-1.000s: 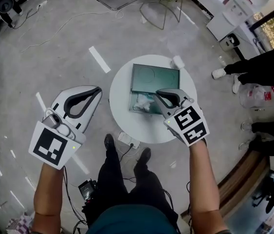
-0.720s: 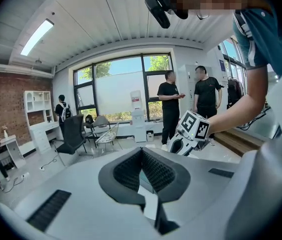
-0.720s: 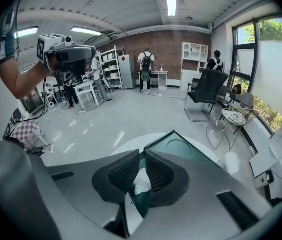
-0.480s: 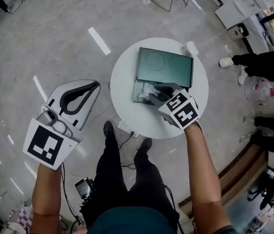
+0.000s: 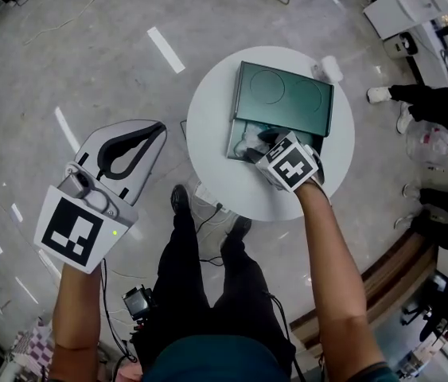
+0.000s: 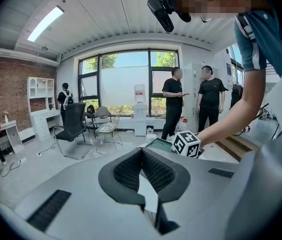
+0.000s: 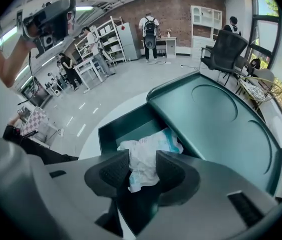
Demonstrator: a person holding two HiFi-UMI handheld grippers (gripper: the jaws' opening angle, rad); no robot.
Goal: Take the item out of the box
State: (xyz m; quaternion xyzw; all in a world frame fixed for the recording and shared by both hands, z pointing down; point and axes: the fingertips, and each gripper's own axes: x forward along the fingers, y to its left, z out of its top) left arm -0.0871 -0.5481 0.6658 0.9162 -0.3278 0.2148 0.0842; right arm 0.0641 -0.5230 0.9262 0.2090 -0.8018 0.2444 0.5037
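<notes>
Head view, desk: We note a round white desk [image 5: 216, 118] carrying one dark green box [image 5: 287, 98], which lies from the middle out to the far right edge.
Head view, item: A crumpled white item [image 5: 247, 139] lies in the open tray at the box's near left end.
Head view, right gripper: The right gripper [image 5: 262, 142] is down over that tray.
Head view, left gripper: The left gripper [image 5: 158, 130] is held off the desk's left edge, over the floor, well apart from the box.
Left gripper view, fingers: We find the fingers [image 6: 125, 171] together at the tips, with nothing between them. The right gripper's marker cube [image 6: 187, 143] shows beyond them.
Right gripper view, fingers: The fingers [image 7: 113, 171] are apart and opening, with the item [image 7: 148, 156] between them.
Right gripper view, item: It rests inside the tray [image 7: 125, 129], partly under the lid's edge; the lid [image 7: 216, 119] covers the rest of the box.
</notes>
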